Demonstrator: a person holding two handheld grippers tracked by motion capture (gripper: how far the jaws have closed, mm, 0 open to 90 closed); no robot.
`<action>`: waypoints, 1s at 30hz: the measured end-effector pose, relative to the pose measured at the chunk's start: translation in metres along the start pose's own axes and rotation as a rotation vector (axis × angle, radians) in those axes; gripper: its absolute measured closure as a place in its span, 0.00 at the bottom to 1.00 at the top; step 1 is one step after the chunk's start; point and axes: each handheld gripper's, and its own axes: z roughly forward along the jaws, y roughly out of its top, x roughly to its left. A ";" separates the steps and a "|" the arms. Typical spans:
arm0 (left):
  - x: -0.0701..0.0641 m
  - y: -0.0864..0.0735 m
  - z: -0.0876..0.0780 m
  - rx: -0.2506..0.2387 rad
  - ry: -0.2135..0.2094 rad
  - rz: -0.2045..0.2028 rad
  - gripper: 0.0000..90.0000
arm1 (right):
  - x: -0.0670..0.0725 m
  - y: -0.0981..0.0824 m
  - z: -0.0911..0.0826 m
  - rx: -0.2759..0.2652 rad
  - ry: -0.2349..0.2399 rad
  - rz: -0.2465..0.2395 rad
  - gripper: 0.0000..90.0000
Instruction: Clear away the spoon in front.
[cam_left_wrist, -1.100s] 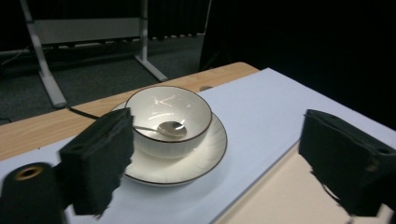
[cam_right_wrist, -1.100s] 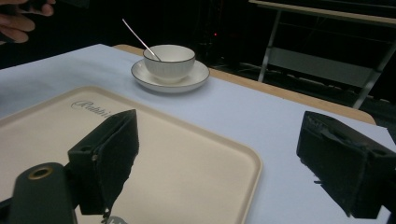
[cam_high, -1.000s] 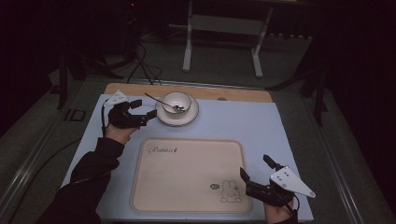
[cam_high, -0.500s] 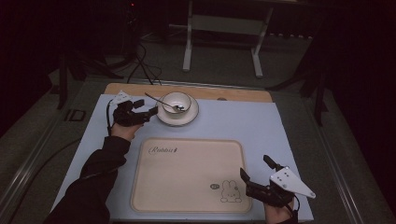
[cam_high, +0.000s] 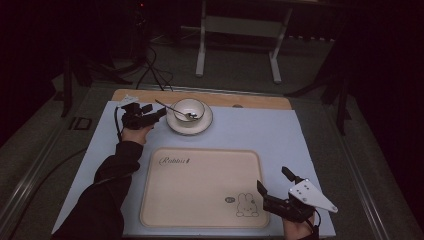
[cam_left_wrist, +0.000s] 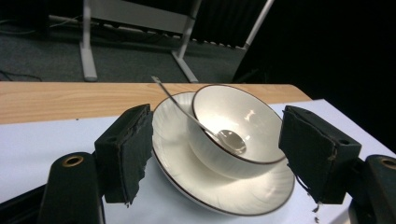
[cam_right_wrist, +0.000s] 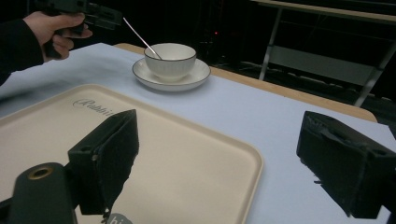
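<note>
Closing in on the saucer (cam_left_wrist: 224, 186) rim: left claw (cam_high: 156, 114) should come in low and level so the pads straddle the edge without knocking the bowl (cam_left_wrist: 236, 126) or spoon (cam_left_wrist: 205, 128). Its jaws have just been narrowing, still open, nothing pinched. Saucer sits just beyond them on the surface (cam_high: 260, 130). Right claw (cam_high: 272, 187) open, idle near the tray (cam_high: 200, 190).
</note>
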 end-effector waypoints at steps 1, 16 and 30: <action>0.001 0.000 0.002 -0.001 0.001 -0.013 0.30 | 0.000 0.000 0.000 0.001 -0.001 0.000 0.14; 0.005 0.003 0.022 -0.021 0.093 -0.118 0.47 | -0.001 -0.001 0.001 0.009 0.008 0.010 0.14; 0.009 0.000 0.034 -0.058 0.084 -0.176 0.75 | -0.001 -0.002 0.000 0.014 0.018 0.013 0.14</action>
